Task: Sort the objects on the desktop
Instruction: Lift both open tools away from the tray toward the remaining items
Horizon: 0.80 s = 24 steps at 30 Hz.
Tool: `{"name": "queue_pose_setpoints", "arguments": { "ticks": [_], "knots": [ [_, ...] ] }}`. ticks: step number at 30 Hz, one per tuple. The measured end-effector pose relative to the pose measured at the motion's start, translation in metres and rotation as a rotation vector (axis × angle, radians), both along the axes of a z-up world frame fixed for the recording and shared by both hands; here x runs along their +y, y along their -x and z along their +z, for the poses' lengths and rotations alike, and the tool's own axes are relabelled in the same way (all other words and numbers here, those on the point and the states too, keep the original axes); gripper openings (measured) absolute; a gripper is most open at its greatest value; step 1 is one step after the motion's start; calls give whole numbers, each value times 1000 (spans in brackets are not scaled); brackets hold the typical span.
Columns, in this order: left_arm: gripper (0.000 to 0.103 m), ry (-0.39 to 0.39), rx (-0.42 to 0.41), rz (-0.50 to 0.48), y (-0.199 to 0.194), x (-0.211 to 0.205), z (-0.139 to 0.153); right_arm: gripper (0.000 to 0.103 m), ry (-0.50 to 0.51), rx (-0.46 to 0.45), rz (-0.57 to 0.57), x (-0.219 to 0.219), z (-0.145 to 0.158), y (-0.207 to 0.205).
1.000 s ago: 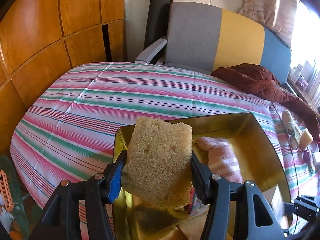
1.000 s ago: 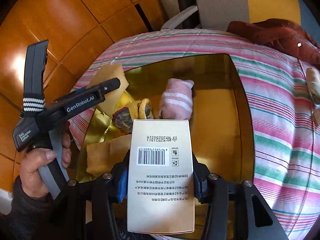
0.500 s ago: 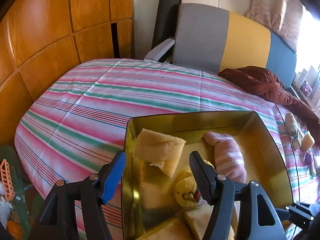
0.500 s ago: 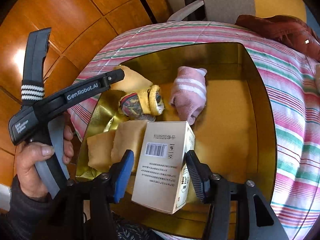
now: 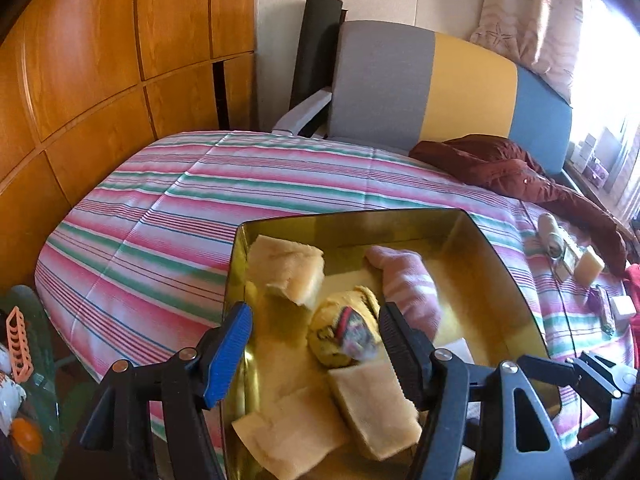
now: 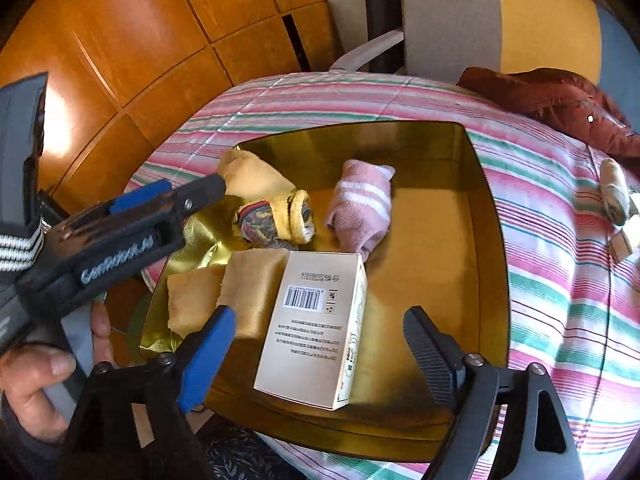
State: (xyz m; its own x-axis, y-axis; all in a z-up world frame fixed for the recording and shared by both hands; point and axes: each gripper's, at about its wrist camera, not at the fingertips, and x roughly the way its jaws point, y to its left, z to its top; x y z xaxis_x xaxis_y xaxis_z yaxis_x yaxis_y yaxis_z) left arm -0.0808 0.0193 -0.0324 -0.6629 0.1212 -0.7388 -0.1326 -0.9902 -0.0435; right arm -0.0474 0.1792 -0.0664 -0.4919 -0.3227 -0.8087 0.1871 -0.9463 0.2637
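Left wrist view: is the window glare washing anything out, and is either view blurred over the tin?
Left wrist view: the window at upper right is blown out white, and the yellow sock roll and the sponges near the jaws look soft; right wrist view: the box barcode is smeared, the left gripper logo blurred, a bright patch on the wood panels.

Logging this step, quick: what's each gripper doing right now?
Left gripper: open, holding nothing, above the gold tray.
Right gripper: open, holding nothing; the box lies in the tray.
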Motion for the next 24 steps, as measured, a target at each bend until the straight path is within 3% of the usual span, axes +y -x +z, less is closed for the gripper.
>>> {"name": "queue_pose_setpoints", "arguments": {
  "ticks": [17,24],
  "knots": [
    [67,11,37,-85,-29,29,10,98,-11,61,-122,44,15,-16],
    [66,-32,8,-126,-32,43,6,99,-19,67,-198,75,17,-19]
  ]
}}
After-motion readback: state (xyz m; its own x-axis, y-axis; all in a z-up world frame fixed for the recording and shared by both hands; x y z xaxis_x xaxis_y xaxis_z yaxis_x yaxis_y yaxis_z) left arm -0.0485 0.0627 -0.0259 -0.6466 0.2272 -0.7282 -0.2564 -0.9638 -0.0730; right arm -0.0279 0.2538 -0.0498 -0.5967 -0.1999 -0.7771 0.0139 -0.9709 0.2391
